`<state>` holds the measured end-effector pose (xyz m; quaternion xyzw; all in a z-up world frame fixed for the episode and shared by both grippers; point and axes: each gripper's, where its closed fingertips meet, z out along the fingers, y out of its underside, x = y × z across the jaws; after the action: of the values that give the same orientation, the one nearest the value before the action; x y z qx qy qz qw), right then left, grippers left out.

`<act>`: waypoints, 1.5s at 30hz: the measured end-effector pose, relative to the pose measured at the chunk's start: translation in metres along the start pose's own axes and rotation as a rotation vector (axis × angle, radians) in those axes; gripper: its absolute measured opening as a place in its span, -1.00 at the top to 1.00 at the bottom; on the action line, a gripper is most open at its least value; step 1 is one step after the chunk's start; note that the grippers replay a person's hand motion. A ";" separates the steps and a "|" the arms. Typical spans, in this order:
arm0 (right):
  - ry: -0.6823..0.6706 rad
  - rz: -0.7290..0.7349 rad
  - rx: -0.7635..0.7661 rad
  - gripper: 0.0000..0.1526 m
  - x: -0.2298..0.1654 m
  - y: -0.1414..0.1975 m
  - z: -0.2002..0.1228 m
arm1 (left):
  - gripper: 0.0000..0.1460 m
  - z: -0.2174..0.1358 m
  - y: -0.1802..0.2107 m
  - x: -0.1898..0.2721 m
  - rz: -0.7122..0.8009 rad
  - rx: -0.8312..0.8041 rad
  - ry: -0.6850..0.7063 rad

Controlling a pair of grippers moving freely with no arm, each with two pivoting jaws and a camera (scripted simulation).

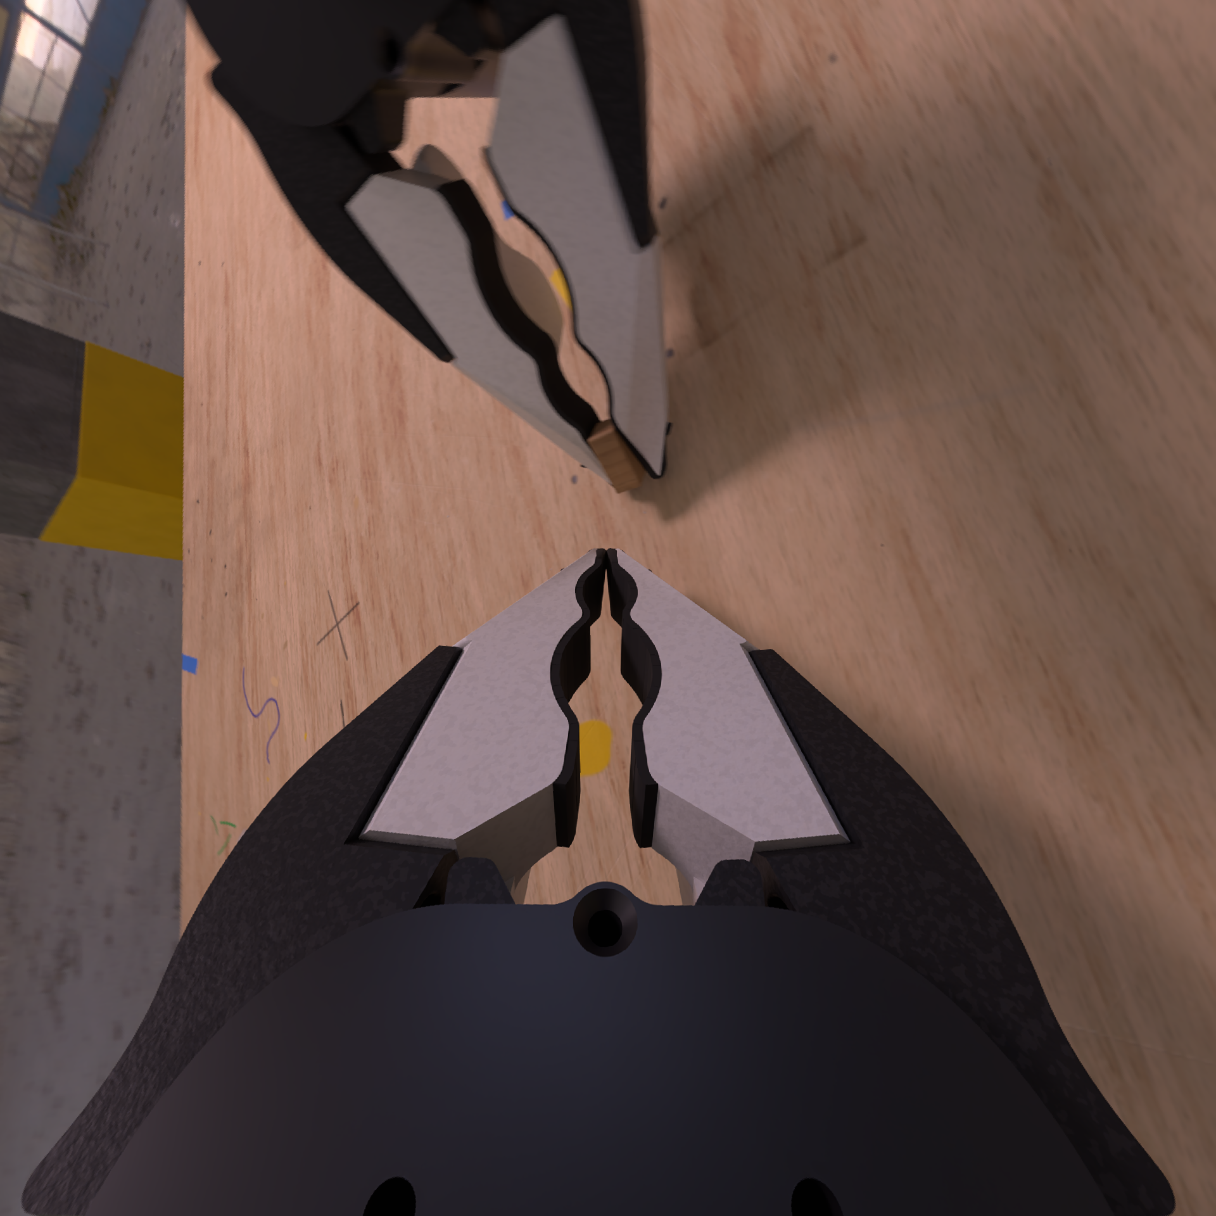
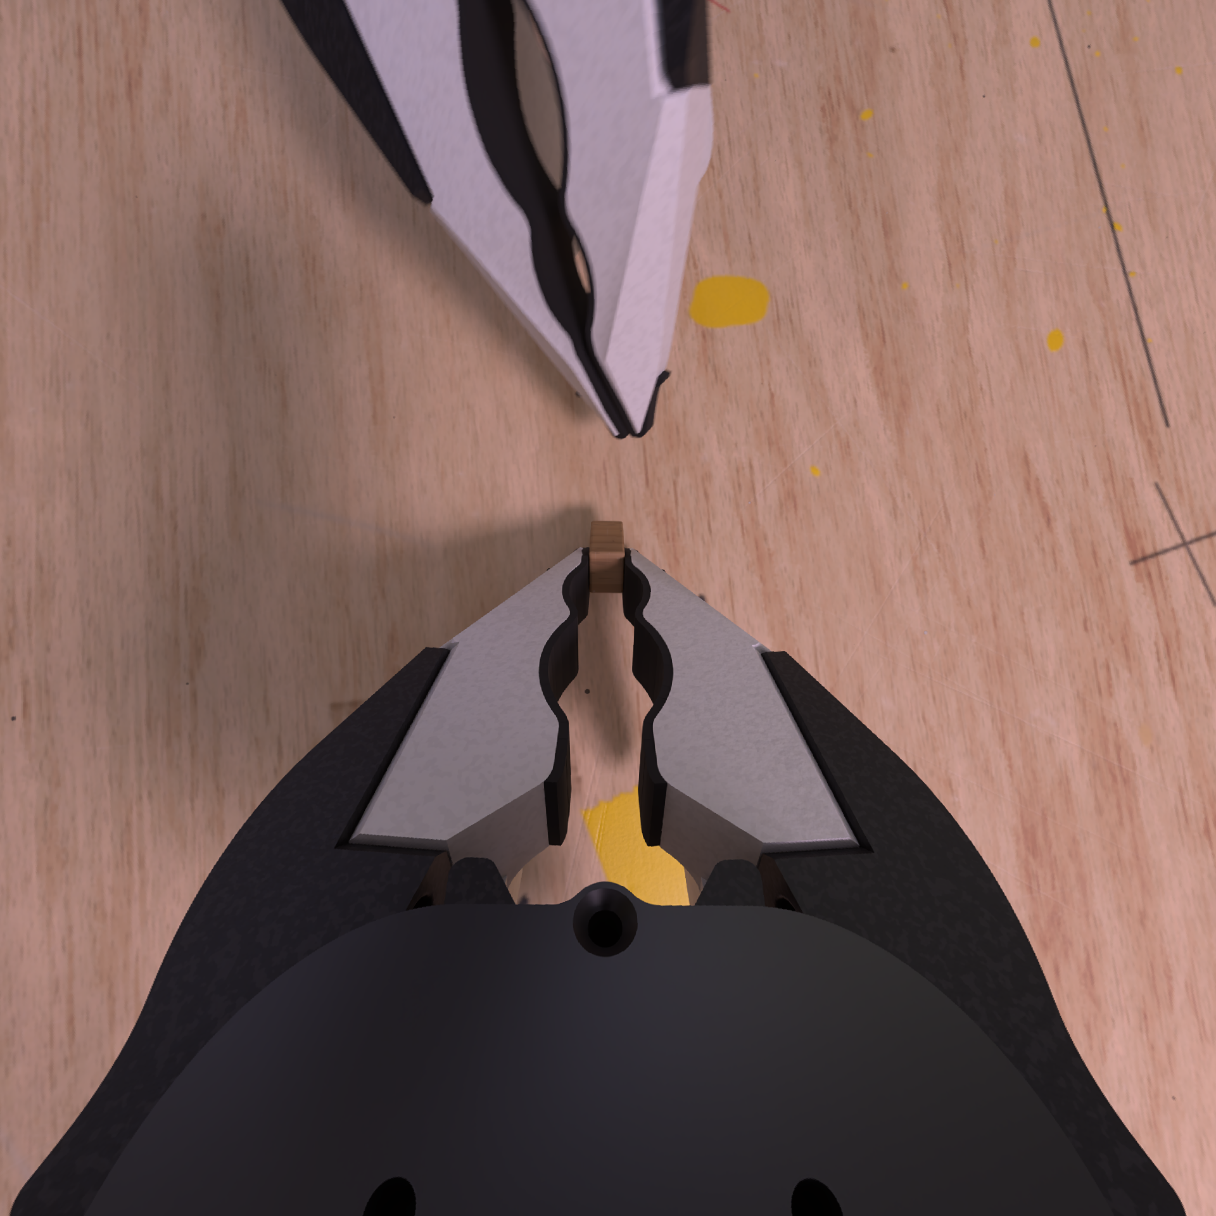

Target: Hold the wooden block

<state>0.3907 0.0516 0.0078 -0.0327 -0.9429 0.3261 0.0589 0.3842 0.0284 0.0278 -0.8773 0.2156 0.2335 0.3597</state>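
The wooden block [image 2: 606, 556] is small and light brown, pinched between the tips of my right gripper [image 2: 606, 562], which is shut on it above the wooden table. In the left wrist view the same block [image 1: 615, 454] shows at the tip of the right gripper [image 1: 625, 454], which reaches in from the top. My left gripper [image 1: 605, 554] is shut and empty, its tips a short way from the block. In the right wrist view the left gripper [image 2: 628, 431] points in from above, tips closed, just beyond the block.
The wooden table [image 1: 921, 592] carries yellow paint spots [image 2: 729, 301], pencil lines and a cross mark [image 2: 1184, 543]. Its left edge [image 1: 183, 460] borders a grey concrete floor with a yellow patch [image 1: 125, 454]. A window [image 1: 39, 79] shows at top left.
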 end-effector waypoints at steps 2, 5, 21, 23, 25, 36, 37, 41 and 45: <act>-0.002 0.012 0.007 0.89 0.000 0.000 0.000 | 1.00 0.004 0.002 0.006 0.048 -0.018 -0.006; 0.002 0.017 0.006 0.89 0.000 0.000 0.000 | 1.00 0.009 0.005 0.010 0.084 -0.033 -0.022; 0.013 -0.053 -0.012 0.89 -0.001 -0.001 0.000 | 0.85 0.017 0.005 0.006 -0.160 0.056 0.341; 0.010 -0.061 -0.014 0.89 -0.001 -0.001 0.000 | 0.86 0.018 0.001 0.010 -0.223 0.091 0.397; 0.004 -0.065 -0.006 0.89 -0.002 -0.001 0.001 | 0.88 0.018 0.000 0.012 -0.251 0.104 0.414; 0.020 -0.093 -0.024 0.89 -0.002 -0.002 0.001 | 0.91 0.014 -0.002 0.011 -0.455 0.127 0.534; 0.022 -0.099 -0.023 0.89 -0.003 -0.003 0.001 | 0.91 0.014 -0.003 0.011 -0.474 0.130 0.545; 0.038 -0.120 -0.012 0.89 -0.003 -0.004 0.002 | 0.92 0.013 -0.005 0.011 -0.533 0.130 0.559; 0.069 -0.140 -0.004 0.89 -0.002 -0.004 0.001 | 0.93 0.014 -0.008 0.009 -0.612 0.124 0.538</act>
<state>0.3924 0.0474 0.0090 0.0221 -0.9410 0.3179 0.1141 0.3925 0.0418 0.0184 -0.9074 0.0446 -0.1354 0.3954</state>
